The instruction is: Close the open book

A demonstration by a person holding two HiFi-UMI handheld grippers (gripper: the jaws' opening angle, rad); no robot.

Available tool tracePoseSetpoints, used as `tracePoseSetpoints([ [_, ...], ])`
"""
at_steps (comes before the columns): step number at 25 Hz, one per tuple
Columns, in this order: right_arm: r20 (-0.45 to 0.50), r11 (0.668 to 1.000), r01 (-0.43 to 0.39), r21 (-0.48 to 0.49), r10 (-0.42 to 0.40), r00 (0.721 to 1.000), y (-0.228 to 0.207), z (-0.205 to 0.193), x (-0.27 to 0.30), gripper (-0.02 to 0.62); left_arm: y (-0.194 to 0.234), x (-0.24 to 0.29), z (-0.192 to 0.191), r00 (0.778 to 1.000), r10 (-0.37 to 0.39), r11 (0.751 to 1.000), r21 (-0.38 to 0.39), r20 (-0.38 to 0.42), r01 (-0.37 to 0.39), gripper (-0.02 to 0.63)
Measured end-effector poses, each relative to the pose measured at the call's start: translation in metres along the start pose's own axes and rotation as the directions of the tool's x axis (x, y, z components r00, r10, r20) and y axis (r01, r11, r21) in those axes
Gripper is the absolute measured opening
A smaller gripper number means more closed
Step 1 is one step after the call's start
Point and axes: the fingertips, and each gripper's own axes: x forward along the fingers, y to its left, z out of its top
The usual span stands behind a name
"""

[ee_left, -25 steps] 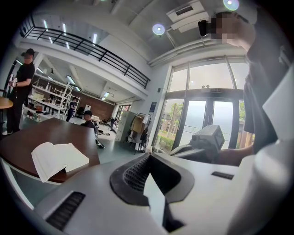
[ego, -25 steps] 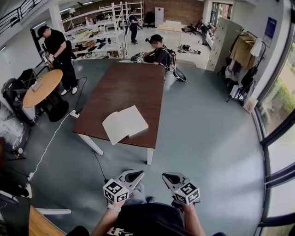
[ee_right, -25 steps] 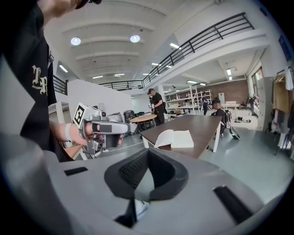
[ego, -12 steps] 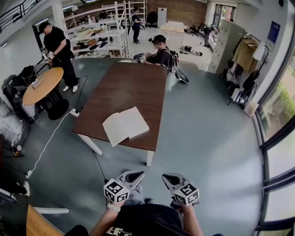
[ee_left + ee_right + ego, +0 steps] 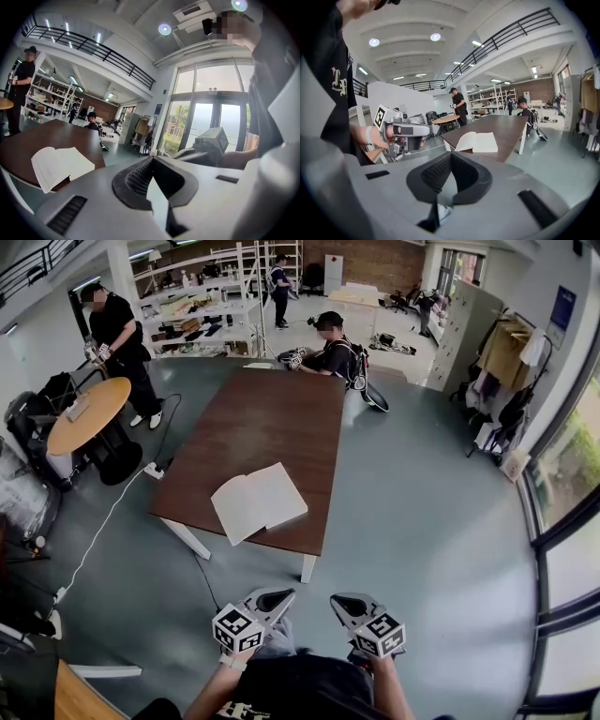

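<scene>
White-paged book (image 5: 259, 502) lies open on dark wooden table (image 5: 272, 418); left gripper (image 5: 272, 597), right gripper (image 5: 349, 602) clenched, empty

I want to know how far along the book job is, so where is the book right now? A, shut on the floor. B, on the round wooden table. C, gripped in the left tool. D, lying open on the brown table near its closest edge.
D: the open book lies pages up on the brown table by its near edge, while the left tool and right tool are short of the table, shut and empty.
</scene>
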Motion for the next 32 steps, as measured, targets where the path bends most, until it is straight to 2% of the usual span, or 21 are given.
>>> tracePoseSetpoints([
  [8,-0.011,1.0,-0.018,-0.017,0.018,1.0,-0.012,0.015,0.019,-0.015,0.019,0.007,0.009,1.0,0.008,1.0,-0.014,0.009,-0.008,0.006],
  [21,-0.026,0.999,-0.05,-0.011,0.05,0.998,-0.026,0.021,0.041,-0.015,0.04,0.01,0.012,0.999,0.038,0.999,-0.026,-0.004,-0.038,0.006],
  [32,-0.03,0.999,-0.05,0.003,0.05,0.998,-0.044,0.023,0.048,-0.015,0.049,0.025,0.015,0.999,0.031,0.999,-0.03,-0.016,-0.032,0.006],
])
